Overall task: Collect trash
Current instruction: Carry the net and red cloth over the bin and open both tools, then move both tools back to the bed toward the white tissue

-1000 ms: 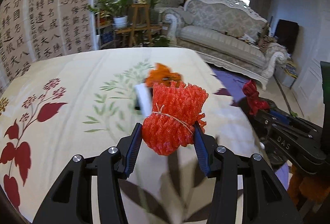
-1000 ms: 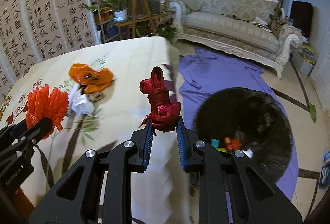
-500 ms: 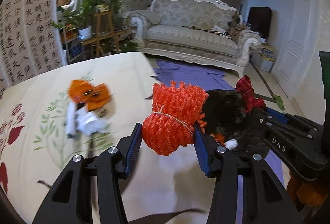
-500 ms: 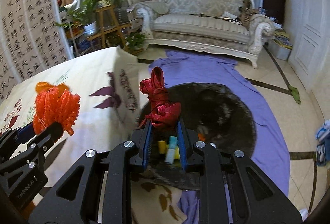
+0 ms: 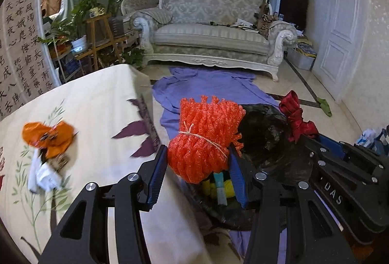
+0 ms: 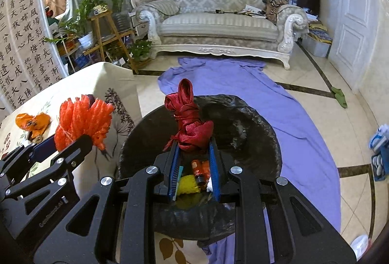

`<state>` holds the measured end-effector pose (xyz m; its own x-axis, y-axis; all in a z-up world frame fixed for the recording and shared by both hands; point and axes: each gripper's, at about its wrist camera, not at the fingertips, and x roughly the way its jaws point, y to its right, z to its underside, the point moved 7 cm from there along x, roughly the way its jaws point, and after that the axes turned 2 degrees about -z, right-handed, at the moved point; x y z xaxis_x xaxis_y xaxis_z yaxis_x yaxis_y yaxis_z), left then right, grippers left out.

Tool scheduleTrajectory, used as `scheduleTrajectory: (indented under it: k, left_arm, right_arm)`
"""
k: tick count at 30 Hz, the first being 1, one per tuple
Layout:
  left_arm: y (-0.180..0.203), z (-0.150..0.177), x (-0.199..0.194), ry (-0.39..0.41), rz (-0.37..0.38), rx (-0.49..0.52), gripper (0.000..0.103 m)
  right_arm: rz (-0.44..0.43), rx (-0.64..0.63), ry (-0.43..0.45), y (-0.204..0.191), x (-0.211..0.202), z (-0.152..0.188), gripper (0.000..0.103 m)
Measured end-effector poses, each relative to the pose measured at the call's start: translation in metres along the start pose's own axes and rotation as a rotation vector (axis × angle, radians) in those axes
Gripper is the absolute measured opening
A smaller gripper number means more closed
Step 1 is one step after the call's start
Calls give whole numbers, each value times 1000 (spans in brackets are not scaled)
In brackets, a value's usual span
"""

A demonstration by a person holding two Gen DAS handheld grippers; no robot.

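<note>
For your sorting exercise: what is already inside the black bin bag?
In the bin bag lie a yellow lump, an orange-red tube, and a pale blue tube. The right gripper, its red ribbon and the bag's folds cover the rest.

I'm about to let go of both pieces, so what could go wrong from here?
1. The orange foam net in the left gripper seems to hang near the black trash bag's table-side rim, so it may drop outside.
2. The red ribbon bundle in the right gripper looks frayed and may snag on the pads.
3. The two grippers are close and could bump.
</note>
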<state>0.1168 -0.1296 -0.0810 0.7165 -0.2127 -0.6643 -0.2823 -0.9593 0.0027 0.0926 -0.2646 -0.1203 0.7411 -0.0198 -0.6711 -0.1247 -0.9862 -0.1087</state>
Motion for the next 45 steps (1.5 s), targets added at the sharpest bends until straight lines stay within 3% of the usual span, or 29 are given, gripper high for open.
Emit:
scheduleTrajectory:
  k: [2,3,5,6,14,24,35,45]
  left_arm:
    - [6,-2,6,-3,13,17,52]
    - [8,-2,10,-7,9,30,59]
    - [9,-1,15,-14,-11,39,72]
    - [7,0,17,-19,-24,31,73]
    - [-4,3,13,-31,-34,-15,74]
    - [-34,4,-10,-7,-118,-38,74]
    - [-113,27,-45,-14,-233,-145,74]
    - [-195,54,-81,-13,-373,-244,75]
  right_arm:
    - [-3,10,-3,4,6,-1,24]
    - [-6,14,-7,5,8,-1,25]
    - [-5,26,-17,9,14,-1,39]
    - [7,32,-15,12,16,0,40]
    - [32,61,-24,25,17,7,41]
    - [9,41,-5,6,5,4,48]
    - [-93,-46,-11,-63,-2,7,48]
    - [-212,-164,-26,-152,-6,11,48]
